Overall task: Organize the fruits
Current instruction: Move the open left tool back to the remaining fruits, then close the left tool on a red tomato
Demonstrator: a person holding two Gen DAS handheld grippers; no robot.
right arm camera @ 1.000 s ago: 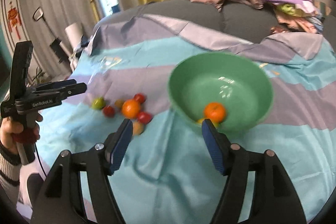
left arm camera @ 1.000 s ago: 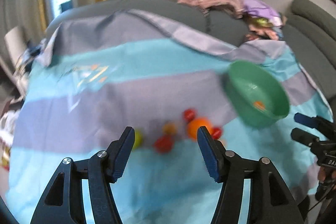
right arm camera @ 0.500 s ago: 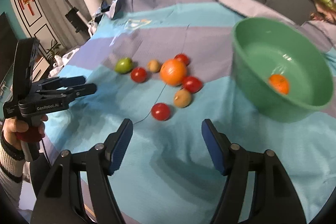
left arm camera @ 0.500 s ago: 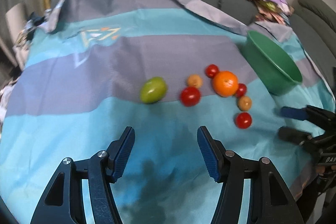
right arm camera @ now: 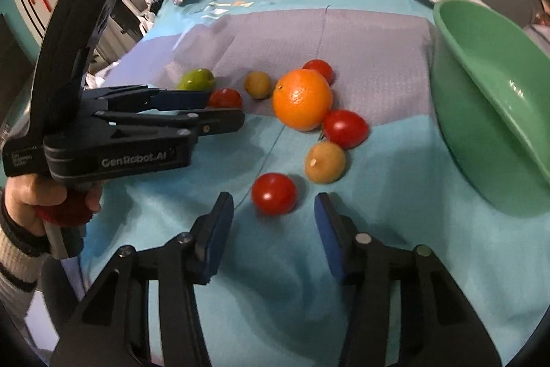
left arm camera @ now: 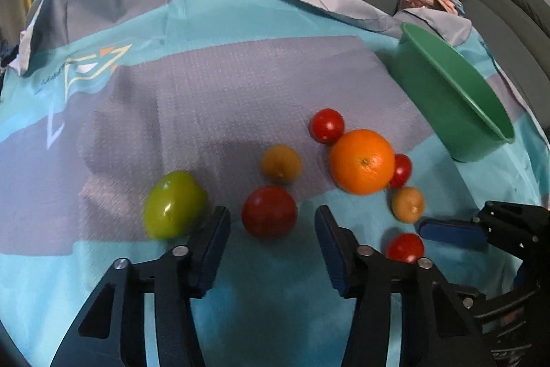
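You are holding both jaws spread, left gripper (left arm camera: 271, 226) framing one round red tomato (left arm camera: 269, 211), right gripper (right arm camera: 274, 208) another (right arm camera: 274, 193), readying pickups for the green plastic bowl (right arm camera: 488, 64).

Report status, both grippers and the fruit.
Left gripper open, lined up on a red tomato. Right gripper open at another tomato. Bowl right, nothing blocking.

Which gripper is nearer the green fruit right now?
Left. The left gripper is open with one fingertip right beside the green fruit. The right gripper sits open further off, around a red tomato.
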